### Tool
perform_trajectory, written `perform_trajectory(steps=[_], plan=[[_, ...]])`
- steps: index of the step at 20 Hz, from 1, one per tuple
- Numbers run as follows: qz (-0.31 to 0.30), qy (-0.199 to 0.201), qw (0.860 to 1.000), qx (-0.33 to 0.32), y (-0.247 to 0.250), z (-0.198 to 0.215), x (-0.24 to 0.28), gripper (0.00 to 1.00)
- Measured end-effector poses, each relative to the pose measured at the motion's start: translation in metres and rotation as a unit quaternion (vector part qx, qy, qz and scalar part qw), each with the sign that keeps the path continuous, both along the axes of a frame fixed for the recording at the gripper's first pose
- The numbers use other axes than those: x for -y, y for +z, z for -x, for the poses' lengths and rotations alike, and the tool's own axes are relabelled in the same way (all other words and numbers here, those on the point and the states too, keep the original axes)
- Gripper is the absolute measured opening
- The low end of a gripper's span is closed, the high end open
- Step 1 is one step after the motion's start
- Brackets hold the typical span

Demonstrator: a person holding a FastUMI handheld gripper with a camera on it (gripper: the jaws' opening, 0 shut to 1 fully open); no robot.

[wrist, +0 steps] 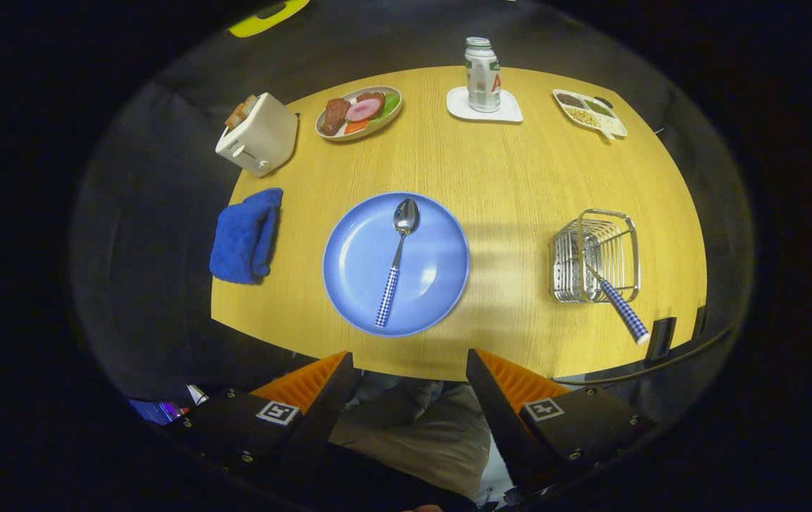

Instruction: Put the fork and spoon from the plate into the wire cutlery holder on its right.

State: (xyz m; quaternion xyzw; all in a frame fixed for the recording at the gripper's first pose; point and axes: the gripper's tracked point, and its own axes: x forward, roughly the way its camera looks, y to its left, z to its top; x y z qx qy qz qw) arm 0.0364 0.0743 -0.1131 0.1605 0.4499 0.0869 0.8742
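No readable text — square markers (278, 412) (coded patterns) sit on the spread-open gripper (409, 355)

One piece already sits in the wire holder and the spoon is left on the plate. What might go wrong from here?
1. The spoon lies flat on the smooth blue plate, so it may slide away as the open gripper closes on it.
2. The fork leans out of the wire holder with its handle sticking over the rim; dropping the spoon in could knock it.
3. The holder looks light and might shift or tip if bumped.
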Motion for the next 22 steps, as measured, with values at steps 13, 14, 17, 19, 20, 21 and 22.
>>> perform_trajectory(steps=[13,14,17,19,20,21,22], plan=[[-0.007,0.003,0.999,-0.049,-0.034,-0.067,-0.039,0.99],[-0.005,0.002,0.999,-0.053,-0.036,-0.069,-0.039,0.99],[0.007,0.008,0.998,-0.066,-0.044,-0.075,-0.044,0.99],[0.021,0.011,0.997,-0.072,-0.053,-0.080,-0.047,0.99],[0.027,0.010,0.997,-0.075,-0.056,-0.083,-0.048,0.99],[0.035,0.009,0.996,-0.076,-0.060,-0.086,-0.049,0.99],[0.041,0.009,0.996,-0.079,-0.064,-0.089,-0.050,0.99]])
